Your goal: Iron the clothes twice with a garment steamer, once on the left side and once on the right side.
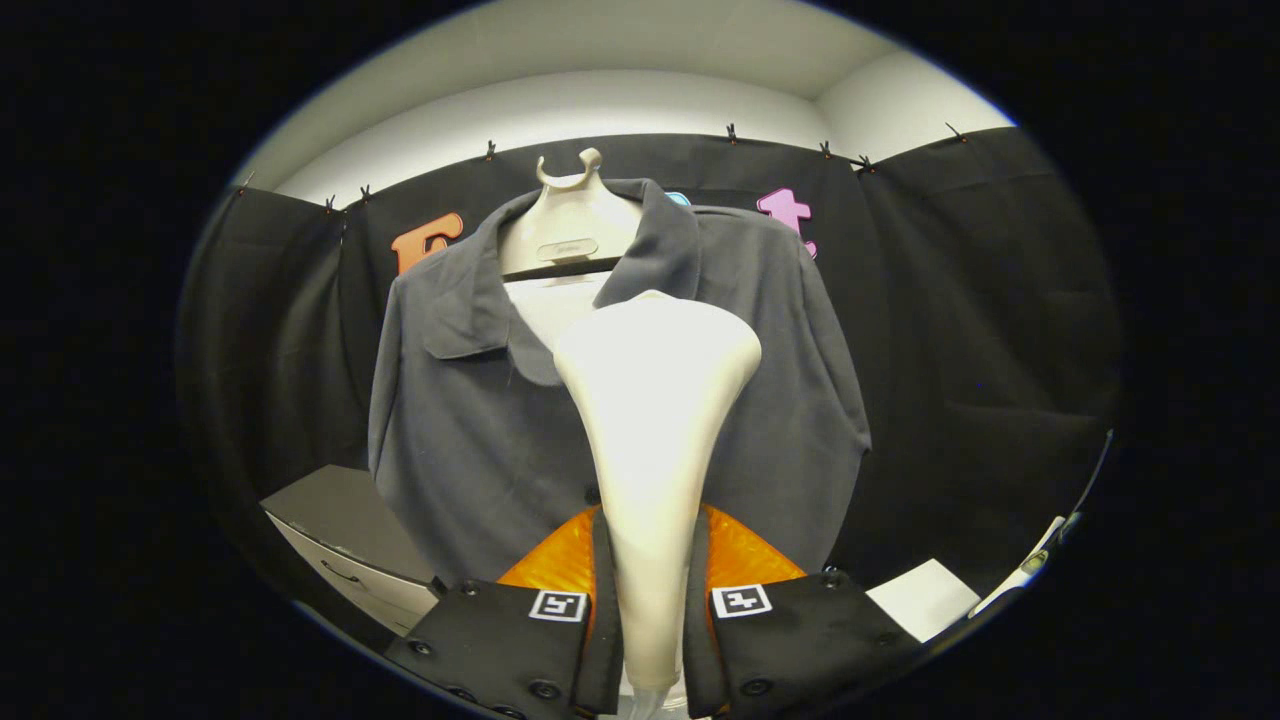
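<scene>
The tongs (650, 600) are seen closed on the narrow handle of a cream-coloured garment steamer (652, 400), with one finger pressed against each side of the handle. The steamer is held upright between the fingers, its neck widening upward into a broad, rounded head. The head is raised in front of the chest of a dark grey shirt (480, 430), just below the open collar; whether the head is touching the cloth cannot be told.

The shirt is hung on a pale hanger (568, 215), whose hook is seen above the collar. The collar is spread open to both sides, and a white panel is visible in the gap beneath it. The shirt front is faced straight toward the tongs, with short sleeves draped down on either side. Behind the shirt, the booth wall is covered with black cloth (980, 330) that is fastened along its top edge with small clips, and a plain white wall is seen above it.

Beyond the left finger, a grey cabinet (345, 540) with a pale drawer front is set low beside the shirt's hem. Beyond the right finger, a white sheet (925, 598) is laid flat.
</scene>
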The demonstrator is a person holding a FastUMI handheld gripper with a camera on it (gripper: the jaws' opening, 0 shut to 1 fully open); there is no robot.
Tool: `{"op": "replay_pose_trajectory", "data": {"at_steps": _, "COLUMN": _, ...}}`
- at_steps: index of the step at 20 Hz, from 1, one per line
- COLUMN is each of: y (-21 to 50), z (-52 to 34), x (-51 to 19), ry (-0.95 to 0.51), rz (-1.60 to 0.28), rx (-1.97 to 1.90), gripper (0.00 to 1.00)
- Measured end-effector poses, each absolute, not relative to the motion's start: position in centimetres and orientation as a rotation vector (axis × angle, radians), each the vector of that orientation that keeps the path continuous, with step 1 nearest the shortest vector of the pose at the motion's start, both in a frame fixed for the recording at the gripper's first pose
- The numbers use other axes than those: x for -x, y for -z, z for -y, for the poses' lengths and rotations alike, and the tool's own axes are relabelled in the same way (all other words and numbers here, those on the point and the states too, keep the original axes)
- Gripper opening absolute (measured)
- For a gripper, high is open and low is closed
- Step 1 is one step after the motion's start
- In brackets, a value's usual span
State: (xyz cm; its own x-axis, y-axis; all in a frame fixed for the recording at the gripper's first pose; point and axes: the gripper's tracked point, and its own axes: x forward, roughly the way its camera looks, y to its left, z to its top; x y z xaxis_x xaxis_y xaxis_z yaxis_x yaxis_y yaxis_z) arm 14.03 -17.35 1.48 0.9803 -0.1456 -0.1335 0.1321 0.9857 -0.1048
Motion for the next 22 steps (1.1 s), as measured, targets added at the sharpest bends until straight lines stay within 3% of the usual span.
{"op": "replay_pose_trajectory", "data": {"at_steps": 9, "y": -3.6, "z": 20.8, "x": -16.2, "ry": 0.128, "rz": -0.134, "rx": 0.102, "gripper": 0.32}}
{"op": "replay_pose_trajectory", "data": {"at_steps": 22, "y": 0.2, "z": 21.0, "x": -17.5, "ry": 0.086, "rz": -0.192, "rx": 0.123, "gripper": 0.32}}
